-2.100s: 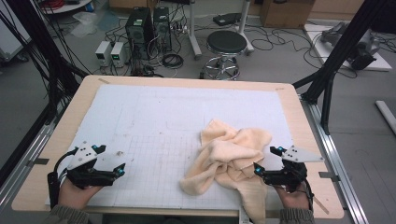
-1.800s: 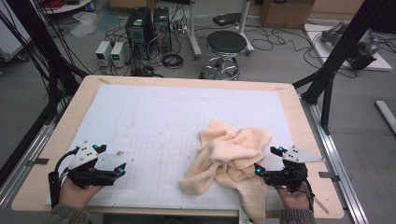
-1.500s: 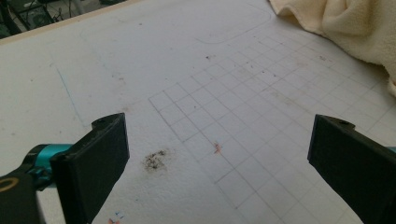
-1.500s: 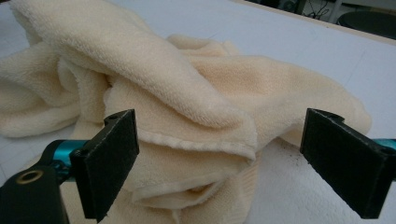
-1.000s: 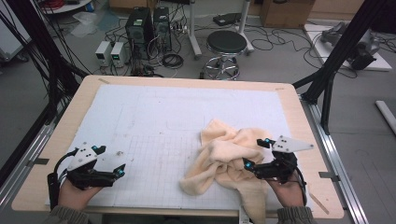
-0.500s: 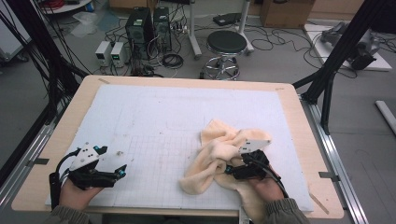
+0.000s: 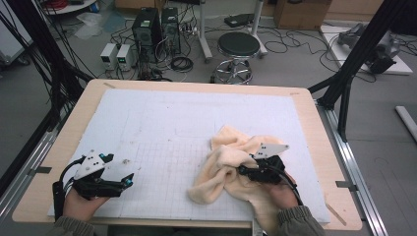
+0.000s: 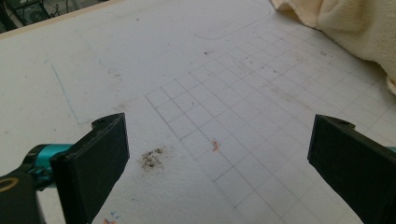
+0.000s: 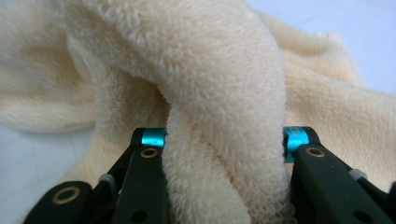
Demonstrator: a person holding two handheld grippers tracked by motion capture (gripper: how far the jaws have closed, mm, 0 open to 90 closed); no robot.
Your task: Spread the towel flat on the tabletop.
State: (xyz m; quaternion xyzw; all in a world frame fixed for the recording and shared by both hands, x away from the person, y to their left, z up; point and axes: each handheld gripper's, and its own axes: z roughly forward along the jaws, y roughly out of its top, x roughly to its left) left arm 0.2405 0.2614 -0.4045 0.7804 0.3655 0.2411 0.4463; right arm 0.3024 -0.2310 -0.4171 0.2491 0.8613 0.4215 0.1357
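High view: your right gripper sits on the crumpled cream terry-cloth towel, which lies in a loose heap on the right half of the white gridded mat that covers the pale wooden table. Your hand and sleeve come in behind the gripper from the near edge, and part of the towel lies under that hand. Your left gripper rests on bare mat near the front left corner, well apart from the towel, its jaws pointing toward the towel side.

Right gripper view: a thick rolled fold of the towel rises between the two black jaws and presses against both inner faces. The jaws have just been closing on this fold, and you now hold it pinched between them; the rest of the towel spreads behind and to both sides.

Left gripper view: your left gripper stands wide, with nothing between the jaws. Beneath the gap lie printed grid lines, a small dark smudge and a faint reddish mark. An edge of the towel shows at the upper right corner, clear of the jaws.
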